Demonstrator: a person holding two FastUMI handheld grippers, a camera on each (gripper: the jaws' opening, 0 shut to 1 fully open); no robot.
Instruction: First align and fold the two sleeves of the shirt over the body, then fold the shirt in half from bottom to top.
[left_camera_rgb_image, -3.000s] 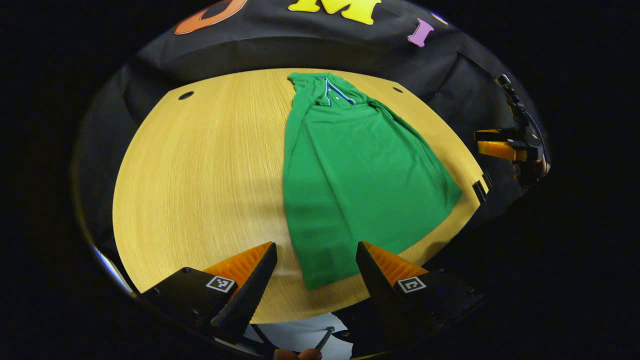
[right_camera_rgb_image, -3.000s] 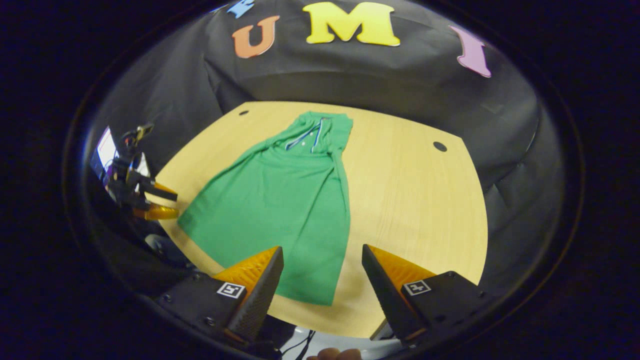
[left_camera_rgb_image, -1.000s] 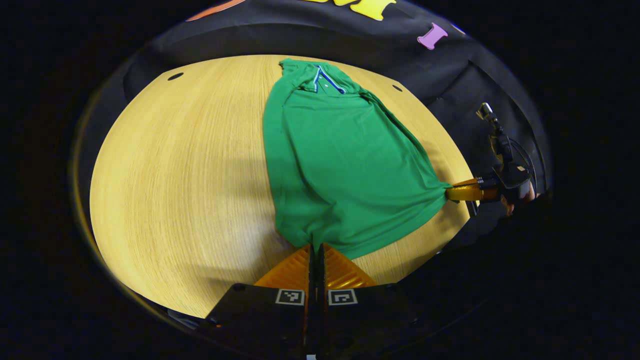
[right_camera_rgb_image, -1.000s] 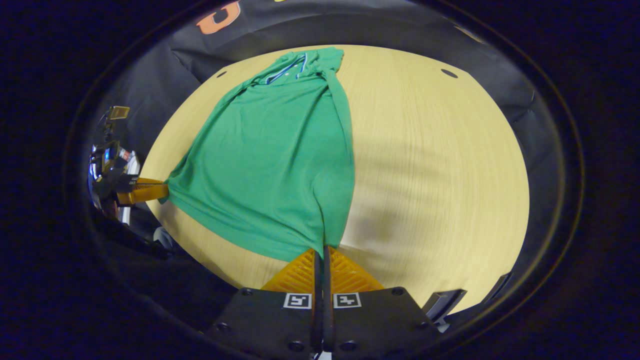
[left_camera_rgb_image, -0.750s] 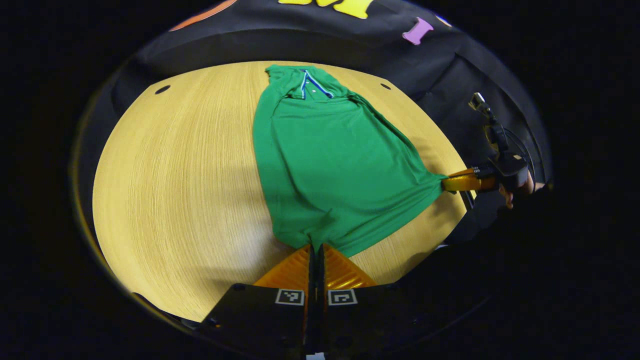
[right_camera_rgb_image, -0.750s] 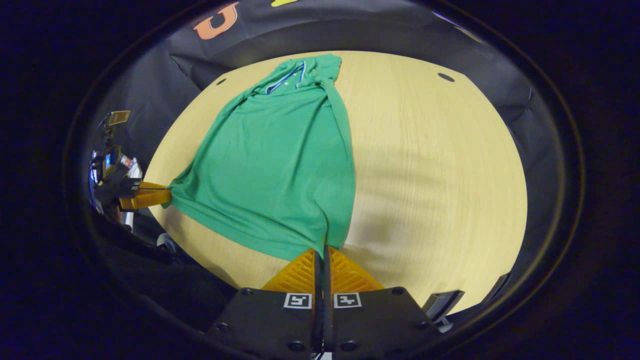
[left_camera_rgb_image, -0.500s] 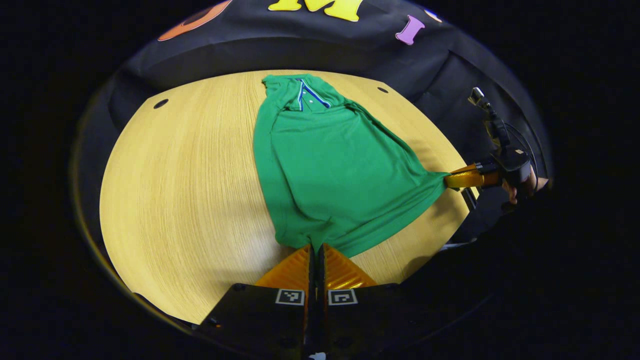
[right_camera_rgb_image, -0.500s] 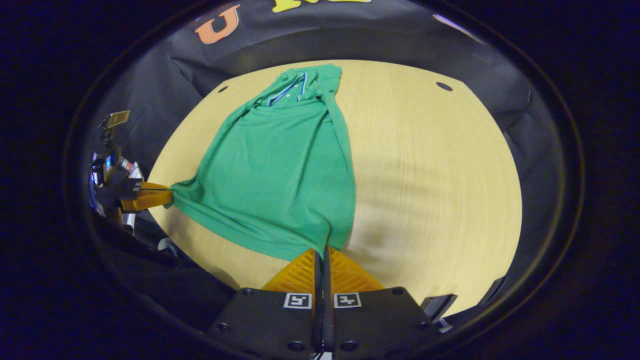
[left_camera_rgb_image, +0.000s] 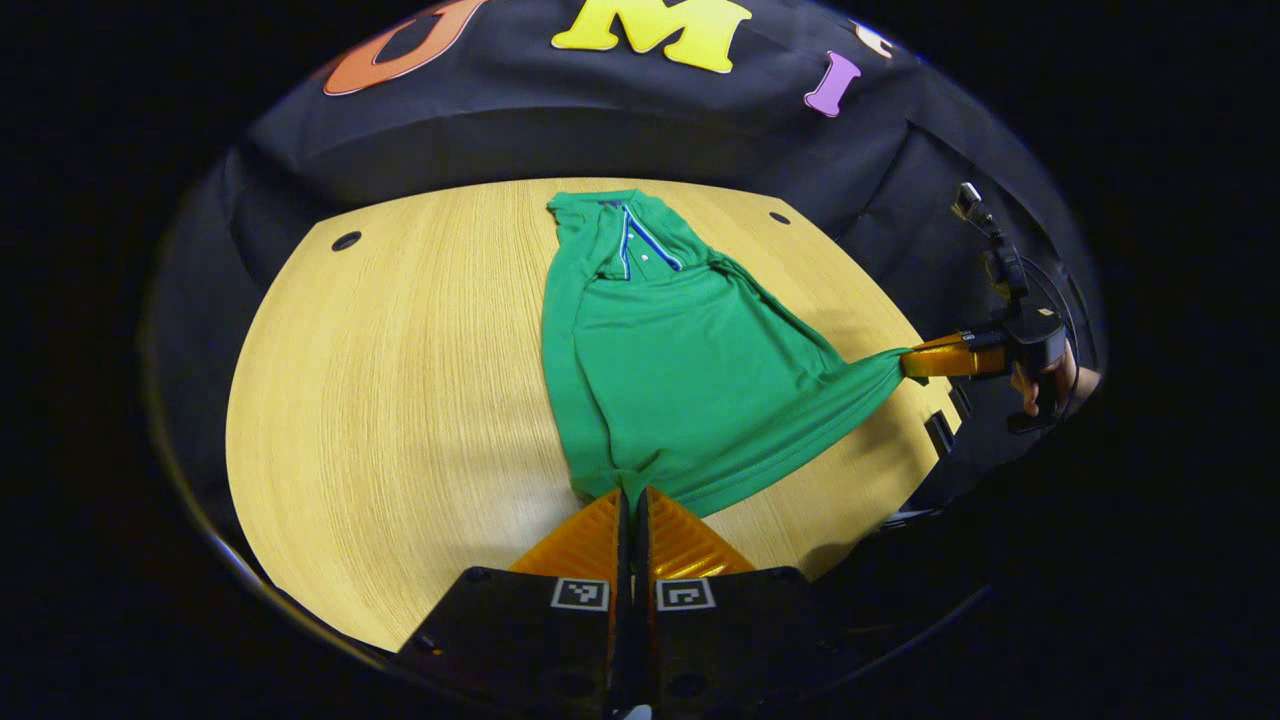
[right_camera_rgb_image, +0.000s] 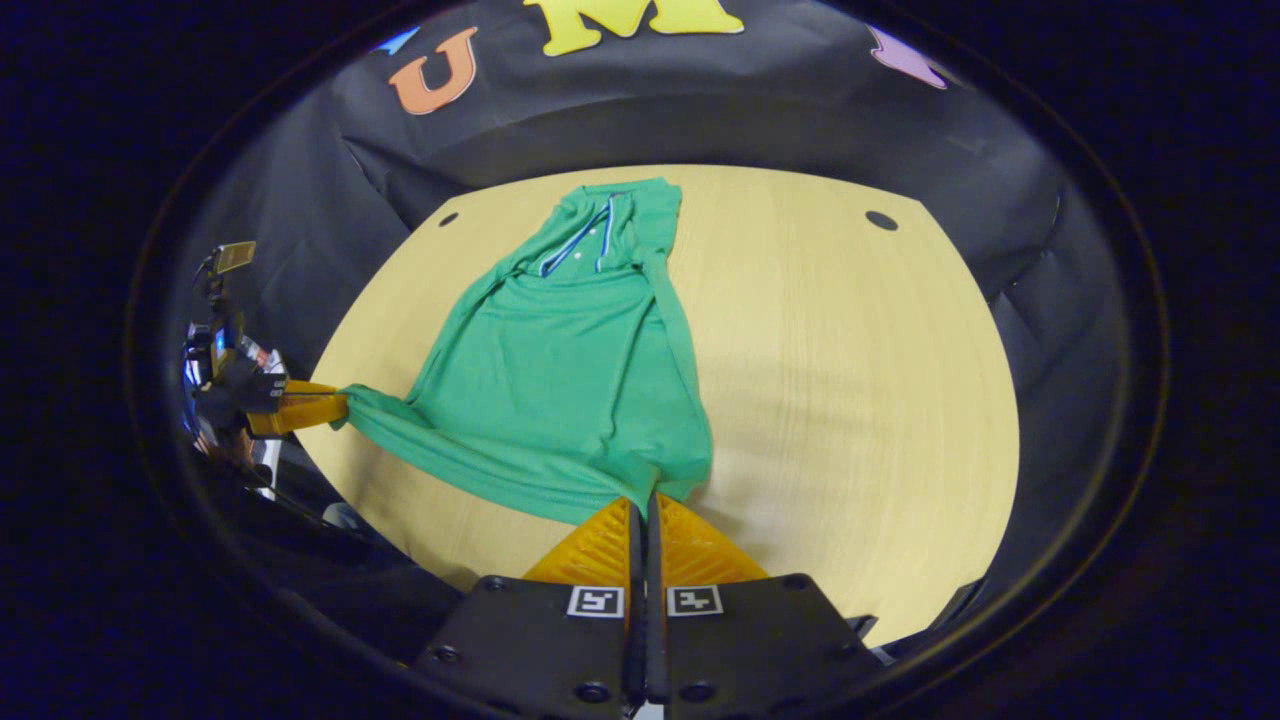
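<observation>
Shirt lies collar-away on the wooden counter, sleeves already folded over the body, its hem raised off the wood at both near corners. Left gripper and right gripper are each clamped tight on one hem corner, judged so the edge stays taut and level for carrying up toward the collar.

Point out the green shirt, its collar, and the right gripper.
green shirt (left_camera_rgb_image: 690, 380), left gripper view, mid body.
collar (right_camera_rgb_image: 600, 225), right gripper view, striped placket.
right gripper (right_camera_rgb_image: 645, 500), right gripper view, fingertips shut on hem.
</observation>
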